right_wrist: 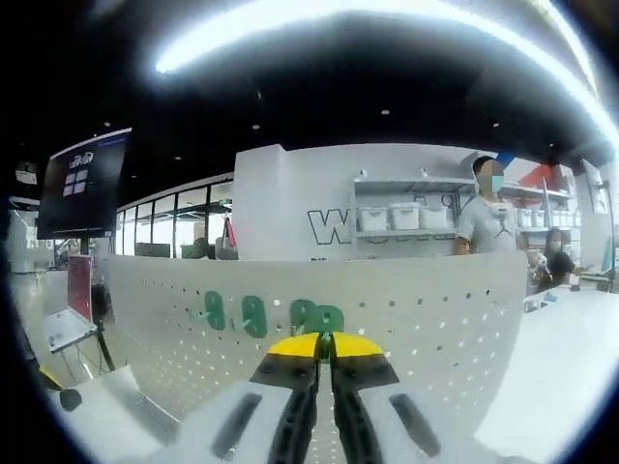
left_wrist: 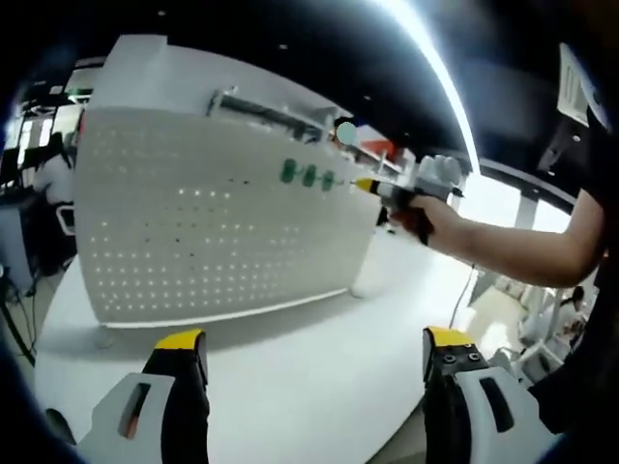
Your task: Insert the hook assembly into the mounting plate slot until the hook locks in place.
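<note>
Right gripper (right_wrist: 324, 346) squeezing jaws together on small green hook (right_wrist: 325, 340), pressing it at white hole board (left_wrist: 193, 222) near top edge, beside other green hooks (left_wrist: 308, 176). Left gripper (left_wrist: 314, 353) staying wide apart, holding nothing. Hook looking light, stiff, plastic; pinching its back end seeming best.

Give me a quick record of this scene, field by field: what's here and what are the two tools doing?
Board: white pegboard, upright on a white table
On board: green hooks in a row
Left gripper: open, holding nothing
Right gripper: shut, tips at the green hooks
Bystander: person behind the board
</note>
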A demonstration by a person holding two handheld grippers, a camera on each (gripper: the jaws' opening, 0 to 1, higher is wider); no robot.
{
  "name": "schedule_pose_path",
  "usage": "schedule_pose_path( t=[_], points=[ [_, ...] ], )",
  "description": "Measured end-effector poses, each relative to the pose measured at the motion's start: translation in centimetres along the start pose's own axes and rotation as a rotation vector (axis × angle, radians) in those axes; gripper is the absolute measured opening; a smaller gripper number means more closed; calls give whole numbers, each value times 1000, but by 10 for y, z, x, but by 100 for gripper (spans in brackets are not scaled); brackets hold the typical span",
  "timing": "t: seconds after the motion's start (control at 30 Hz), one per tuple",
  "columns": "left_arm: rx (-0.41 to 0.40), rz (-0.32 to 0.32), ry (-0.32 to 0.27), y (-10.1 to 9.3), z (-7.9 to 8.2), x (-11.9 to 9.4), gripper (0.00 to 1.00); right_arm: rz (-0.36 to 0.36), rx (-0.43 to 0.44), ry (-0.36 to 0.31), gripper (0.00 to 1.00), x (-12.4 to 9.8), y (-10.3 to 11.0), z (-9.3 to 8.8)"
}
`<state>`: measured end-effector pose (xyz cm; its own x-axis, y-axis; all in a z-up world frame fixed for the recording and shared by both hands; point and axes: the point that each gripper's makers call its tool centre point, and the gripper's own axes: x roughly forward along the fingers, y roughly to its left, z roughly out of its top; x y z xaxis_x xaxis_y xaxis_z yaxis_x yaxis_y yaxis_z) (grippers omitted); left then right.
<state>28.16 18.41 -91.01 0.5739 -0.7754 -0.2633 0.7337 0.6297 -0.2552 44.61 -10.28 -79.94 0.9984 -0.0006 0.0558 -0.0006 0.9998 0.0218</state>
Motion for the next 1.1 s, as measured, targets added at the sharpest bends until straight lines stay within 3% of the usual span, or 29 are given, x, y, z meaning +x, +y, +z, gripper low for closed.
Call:
schedule_pose_path(
  t=[0.53, 0.97, 1.1],
  points=[
    [-44, 44, 20, 18, -9, -3, 93, -16, -44, -22, 1, 18, -20, -4],
    [-53, 53, 2, 29, 5, 2, 93, 0, -53, -35, 1, 29, -28, -4],
    [-69, 42, -3, 23, 5, 3, 93, 3, -40, -31, 1, 31, -28, -8]
  ],
)
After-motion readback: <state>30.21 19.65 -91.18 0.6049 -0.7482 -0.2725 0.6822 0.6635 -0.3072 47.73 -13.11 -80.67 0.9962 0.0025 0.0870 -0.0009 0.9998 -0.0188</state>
